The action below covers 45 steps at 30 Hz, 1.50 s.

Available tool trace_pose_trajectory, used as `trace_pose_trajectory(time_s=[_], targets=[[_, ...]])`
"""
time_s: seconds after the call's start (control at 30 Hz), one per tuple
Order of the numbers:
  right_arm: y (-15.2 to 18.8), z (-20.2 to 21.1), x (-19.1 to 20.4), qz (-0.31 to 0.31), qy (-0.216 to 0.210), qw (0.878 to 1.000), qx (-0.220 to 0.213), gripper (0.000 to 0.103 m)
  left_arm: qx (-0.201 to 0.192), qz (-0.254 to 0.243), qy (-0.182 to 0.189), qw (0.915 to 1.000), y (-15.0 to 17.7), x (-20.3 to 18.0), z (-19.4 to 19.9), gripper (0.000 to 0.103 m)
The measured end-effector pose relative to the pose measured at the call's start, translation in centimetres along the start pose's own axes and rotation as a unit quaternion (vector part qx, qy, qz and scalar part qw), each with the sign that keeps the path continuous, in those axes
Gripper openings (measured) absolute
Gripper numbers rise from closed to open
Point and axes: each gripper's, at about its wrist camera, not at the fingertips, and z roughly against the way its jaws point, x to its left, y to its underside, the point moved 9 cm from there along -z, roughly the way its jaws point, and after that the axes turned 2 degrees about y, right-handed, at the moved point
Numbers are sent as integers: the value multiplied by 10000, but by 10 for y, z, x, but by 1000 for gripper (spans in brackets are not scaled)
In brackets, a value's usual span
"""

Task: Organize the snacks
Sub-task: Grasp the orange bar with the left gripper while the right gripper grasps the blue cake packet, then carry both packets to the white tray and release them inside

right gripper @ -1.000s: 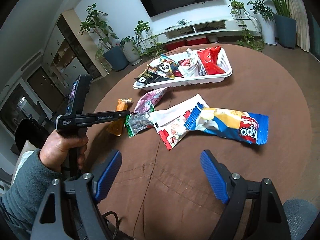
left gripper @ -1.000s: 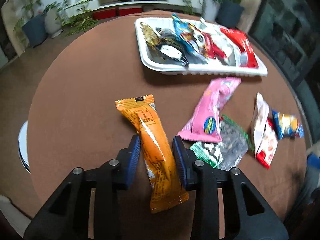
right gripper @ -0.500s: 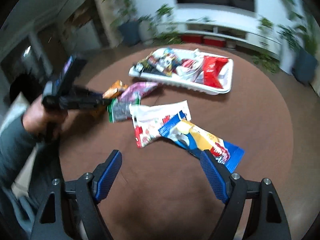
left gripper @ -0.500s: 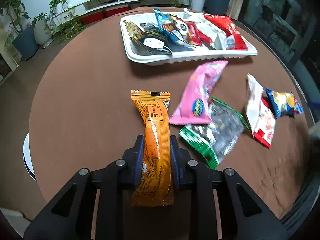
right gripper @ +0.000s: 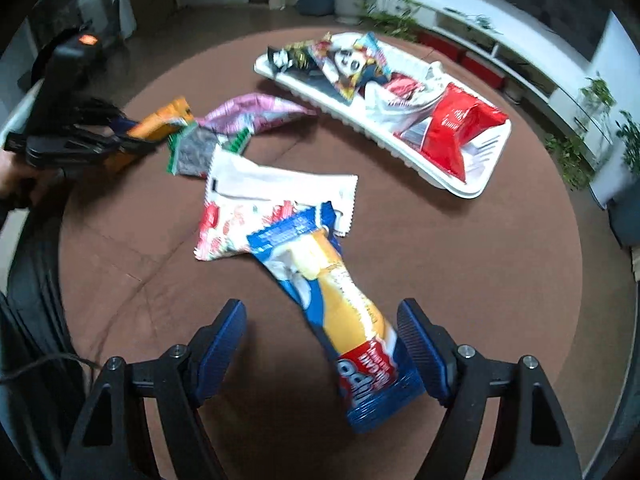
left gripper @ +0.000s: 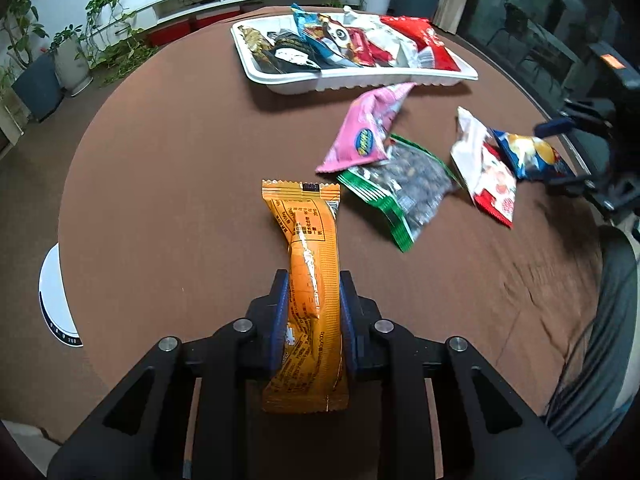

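Observation:
My left gripper [left gripper: 313, 284] is shut on the lower half of an orange snack bar [left gripper: 310, 232], which points away over the brown table. My right gripper [right gripper: 322, 312] points down over a blue-and-yellow packet [right gripper: 332, 280]. Its jaws are wide and closing, the packet lies between them close to the right finger, and the pads do not press it. A white-and-red packet [right gripper: 256, 192] lies partly under that one. A pink packet [left gripper: 368, 132] and a green seed packet [left gripper: 404, 188] lie beside them. The white tray [left gripper: 360, 78] at the far side holds several snacks.
The round brown table [left gripper: 180, 160] drops off all around. A white round device [left gripper: 56, 300] sits off its left edge. A person's grey sleeve [left gripper: 616, 320] is at the right. Potted plants and a low white shelf stand beyond the table.
The left jaws closed onto the orange bar and carried it slightly forward. The right gripper rolled and came down over the blue-and-yellow packet, which now lies between its jaws.

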Motion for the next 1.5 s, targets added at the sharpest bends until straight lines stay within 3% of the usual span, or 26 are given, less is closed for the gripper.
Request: trace_pose_trajectory(time_s=[0.2,0.33,0.5,0.77,0.83,0.9,1.17,1.5], targets=[[6,-25,-3,334,-71,9972,670,74,9,-20,110,9999,7,-5,4,21],[4,-29,-9,148,-386,9962,764,76,3,-41,141,9999,8,-6,5,21],[6,-29,-11,70,-384,9960,798,74,-8,-48,173,9998,9,-6,5,21],[9,-19,1,37,-365,9962,786,50,9,-127,146,9998,8,-8,4,21],[6,-16,6,-31,-351,9964,773,38,4,-131,151,9998,7,-8,4,21],[5,-15,10,-170,-354,9965,741,30,-9,-102,170,9998,7,-7,4,20],[12,-4,33,-727,-362,9957,436,28,-131,109,254,9995,8,-4,6,18],[18,37,29,-1836,-894,9776,-506,28,-391,512,596,9961,6,0,19,18]])
